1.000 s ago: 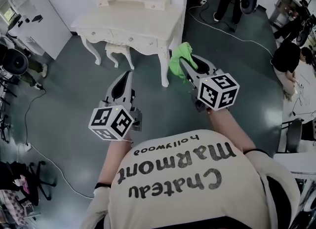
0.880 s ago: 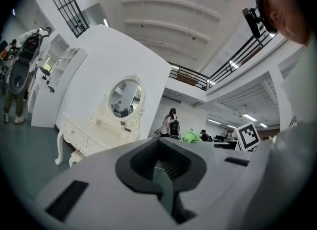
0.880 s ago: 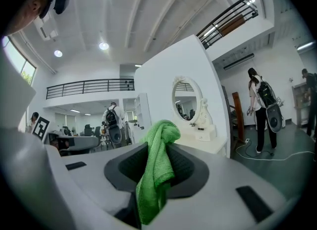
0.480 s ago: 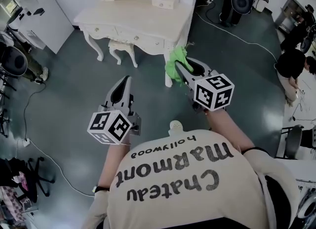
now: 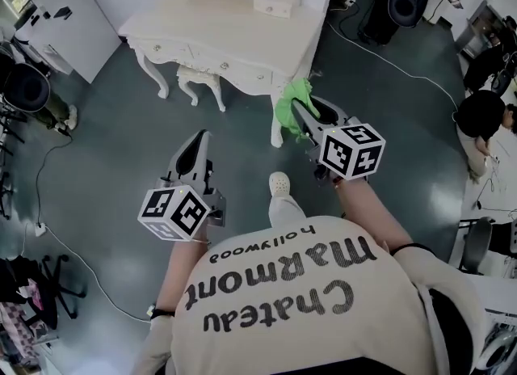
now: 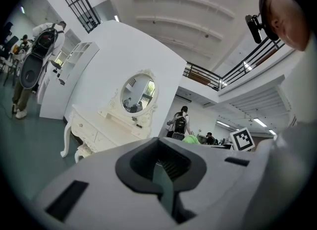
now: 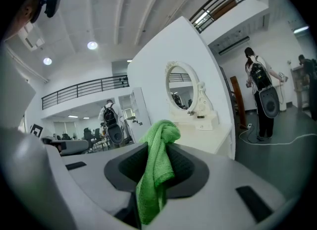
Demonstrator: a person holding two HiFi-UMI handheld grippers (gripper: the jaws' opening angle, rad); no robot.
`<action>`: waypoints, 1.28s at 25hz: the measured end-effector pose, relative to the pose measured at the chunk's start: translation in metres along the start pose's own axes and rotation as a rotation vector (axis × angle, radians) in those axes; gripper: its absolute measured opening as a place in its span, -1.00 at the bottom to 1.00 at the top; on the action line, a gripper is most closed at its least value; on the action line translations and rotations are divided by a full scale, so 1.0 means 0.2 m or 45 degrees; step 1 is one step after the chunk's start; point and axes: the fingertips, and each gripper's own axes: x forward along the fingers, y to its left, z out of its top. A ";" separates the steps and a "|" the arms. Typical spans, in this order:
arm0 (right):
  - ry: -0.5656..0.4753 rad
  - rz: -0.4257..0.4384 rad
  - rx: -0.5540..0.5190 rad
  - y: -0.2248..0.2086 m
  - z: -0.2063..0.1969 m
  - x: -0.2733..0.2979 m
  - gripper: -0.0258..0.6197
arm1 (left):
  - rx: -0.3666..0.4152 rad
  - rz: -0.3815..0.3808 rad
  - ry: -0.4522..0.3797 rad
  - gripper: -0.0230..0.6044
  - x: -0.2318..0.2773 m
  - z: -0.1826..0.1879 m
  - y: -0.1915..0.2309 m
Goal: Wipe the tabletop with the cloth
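Observation:
A green cloth [image 5: 292, 104] hangs bunched from my right gripper [image 5: 305, 112], which is shut on it in the air near the front right corner of a cream dressing table [image 5: 234, 38]. The right gripper view shows the green cloth [image 7: 157, 167] pinched between the jaws, with the dressing table [image 7: 210, 142] and its oval mirror [image 7: 181, 91] ahead. My left gripper [image 5: 199, 141] is shut and holds nothing, above the dark floor in front of the table. In the left gripper view the dressing table [image 6: 99, 132] stands further off.
A small cream stool [image 5: 200, 84] sits under the table. A white shelf unit [image 5: 56, 18] stands at left, a black speaker [image 5: 401, 3] at back right. Cables cross the grey floor. People are at the right edge and in the background. My foot [image 5: 279, 184] shows below.
The table has come slightly nearer and shifted in the head view as I step forward; a foot has appeared. Both grippers keep their pose, cloth still held.

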 end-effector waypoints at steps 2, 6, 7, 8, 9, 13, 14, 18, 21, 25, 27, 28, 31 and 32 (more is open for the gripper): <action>-0.013 0.004 0.049 -0.07 0.02 0.06 -0.57 | -0.009 0.004 -0.004 -0.90 0.08 0.01 0.03; -0.011 -0.001 0.080 -0.22 0.07 0.20 -0.57 | -0.006 0.006 -0.017 -0.90 0.28 0.07 0.08; -0.010 -0.002 0.090 -0.26 0.08 0.24 -0.57 | -0.005 0.008 -0.022 -0.90 0.33 0.09 0.10; -0.010 -0.001 0.104 -0.30 0.11 0.28 -0.57 | -0.004 0.010 -0.025 -0.90 0.39 0.11 0.11; -0.010 0.002 0.120 -0.34 0.13 0.33 -0.57 | -0.005 0.014 -0.024 -0.90 0.44 0.12 0.13; 0.007 0.020 0.173 -0.53 0.23 0.57 -0.57 | -0.025 0.025 -0.009 -0.90 0.72 0.19 0.22; 0.010 0.024 0.180 -0.57 0.26 0.62 -0.57 | -0.028 0.026 -0.008 -0.90 0.78 0.20 0.23; -0.011 0.041 0.174 -0.61 0.31 0.69 -0.57 | -0.020 0.025 -0.036 -0.90 0.86 0.24 0.26; -0.019 0.048 0.165 -0.71 0.39 0.80 -0.57 | -0.020 0.032 -0.049 -0.90 1.02 0.29 0.30; -0.026 0.055 0.153 -0.89 0.52 0.97 -0.57 | -0.028 0.032 -0.078 -0.90 1.29 0.37 0.35; -0.034 0.061 0.145 -0.94 0.55 1.02 -0.57 | -0.030 0.028 -0.095 -0.90 1.36 0.38 0.36; -0.037 0.064 0.144 -0.96 0.56 1.04 -0.57 | -0.030 0.027 -0.100 -0.90 1.39 0.38 0.37; -0.022 0.068 0.159 -1.02 0.55 1.09 -0.57 | -0.035 0.036 -0.084 -0.90 1.46 0.36 0.39; -0.009 0.069 0.167 -1.04 0.54 1.11 -0.57 | -0.043 0.042 -0.072 -0.90 1.47 0.35 0.39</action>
